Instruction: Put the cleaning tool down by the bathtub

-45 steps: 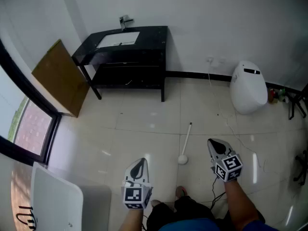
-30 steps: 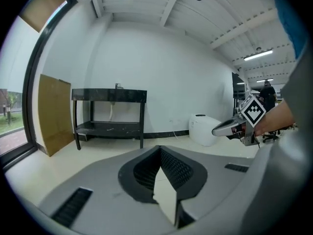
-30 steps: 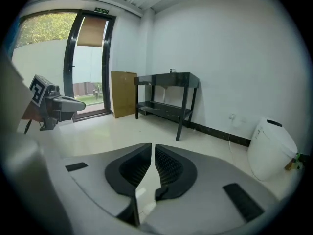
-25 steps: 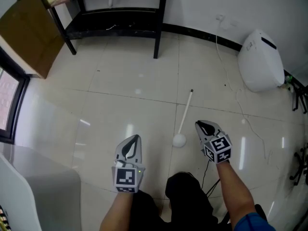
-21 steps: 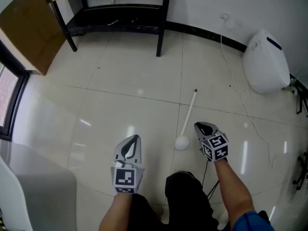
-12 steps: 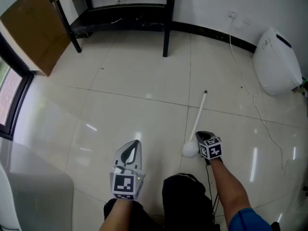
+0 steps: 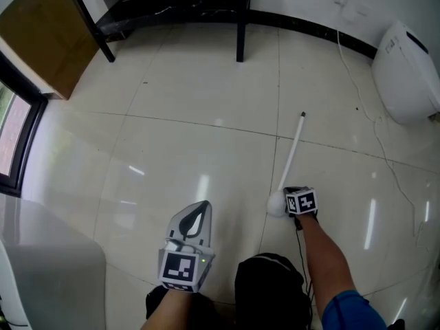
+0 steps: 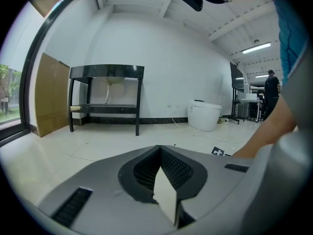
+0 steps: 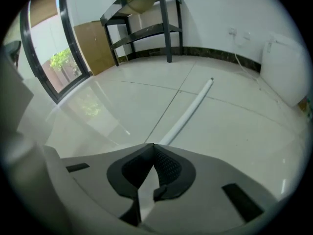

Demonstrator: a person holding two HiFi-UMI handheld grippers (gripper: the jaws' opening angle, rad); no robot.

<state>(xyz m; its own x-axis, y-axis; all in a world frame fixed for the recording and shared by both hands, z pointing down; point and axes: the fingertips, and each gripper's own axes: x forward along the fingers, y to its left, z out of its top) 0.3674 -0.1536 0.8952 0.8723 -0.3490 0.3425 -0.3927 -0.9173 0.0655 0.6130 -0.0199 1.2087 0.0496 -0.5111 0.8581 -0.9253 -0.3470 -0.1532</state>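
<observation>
The right gripper [image 9: 153, 147] points steeply down at the floor [image 7: 192, 129]. Its jaws have just been closing and now meet, with nothing seen between them. The brush [image 7: 291, 155] lies flat there, its round head just beside the jaw tips and its thin white stick running away from them. It looks light, stiff and smooth, so a grip on the stick just above the head should hold best. The left gripper [image 7: 203, 206] hangs closed and empty, well apart.

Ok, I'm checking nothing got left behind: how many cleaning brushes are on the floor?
1. The white brush lies on the floor tiles, round head nearest the person, handle pointing toward the black stand. Others may be out of view.
</observation>
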